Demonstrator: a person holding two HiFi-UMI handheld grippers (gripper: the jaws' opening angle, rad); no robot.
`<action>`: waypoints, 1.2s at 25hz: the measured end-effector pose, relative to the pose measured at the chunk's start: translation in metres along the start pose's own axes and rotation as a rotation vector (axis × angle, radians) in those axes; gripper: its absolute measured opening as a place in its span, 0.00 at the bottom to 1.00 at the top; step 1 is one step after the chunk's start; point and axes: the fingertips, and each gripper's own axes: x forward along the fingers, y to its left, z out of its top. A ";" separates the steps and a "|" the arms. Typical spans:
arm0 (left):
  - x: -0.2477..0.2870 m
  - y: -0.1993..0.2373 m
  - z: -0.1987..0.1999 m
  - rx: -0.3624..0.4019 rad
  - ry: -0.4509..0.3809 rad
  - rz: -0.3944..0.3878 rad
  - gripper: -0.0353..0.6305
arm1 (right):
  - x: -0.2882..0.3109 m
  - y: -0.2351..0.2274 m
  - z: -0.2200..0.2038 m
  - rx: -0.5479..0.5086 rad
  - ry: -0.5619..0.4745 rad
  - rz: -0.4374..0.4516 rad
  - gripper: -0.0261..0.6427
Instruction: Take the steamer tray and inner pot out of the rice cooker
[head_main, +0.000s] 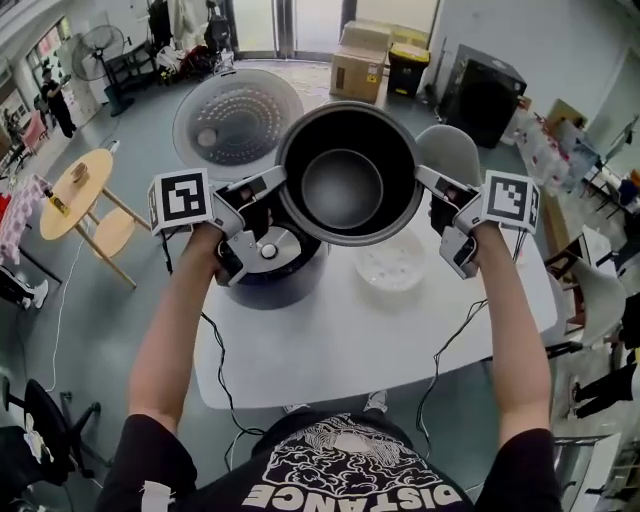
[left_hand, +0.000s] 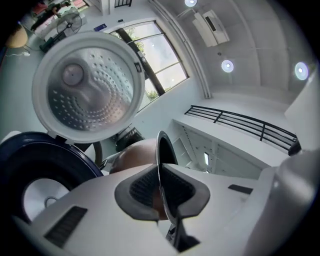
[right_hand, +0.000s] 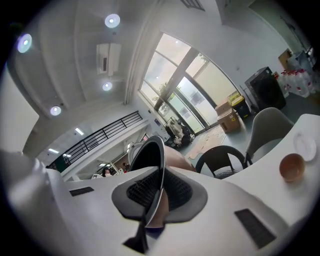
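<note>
I hold the dark inner pot (head_main: 350, 175) up in the air above the white table (head_main: 340, 350), gripped by its rim from both sides. My left gripper (head_main: 281, 180) is shut on the left rim and my right gripper (head_main: 421, 178) on the right rim. In the left gripper view the thin pot rim (left_hand: 162, 147) runs between the pads of the left gripper (left_hand: 161, 192); the right gripper view shows the rim (right_hand: 152, 150) pinched the same way by the right gripper (right_hand: 157, 192). Below stands the rice cooker (head_main: 268, 272) with its lid (head_main: 237, 122) up. The white steamer tray (head_main: 392, 262) lies on the table beside it.
A grey chair (head_main: 450, 150) stands behind the table. A round wooden table (head_main: 75, 190) is on the floor at left, cardboard boxes (head_main: 360, 60) at the back. Cables hang over the table's front edge. A small brown bowl (right_hand: 291, 166) sits on the table at right.
</note>
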 end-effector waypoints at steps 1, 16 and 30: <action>0.020 -0.006 -0.012 0.002 0.016 -0.006 0.10 | -0.020 -0.015 0.003 0.005 -0.013 -0.017 0.10; 0.188 -0.034 -0.108 -0.052 0.281 -0.103 0.10 | -0.190 -0.119 0.014 0.095 -0.200 -0.261 0.10; 0.282 -0.040 -0.249 -0.161 0.491 -0.048 0.10 | -0.318 -0.213 -0.038 0.285 -0.229 -0.416 0.10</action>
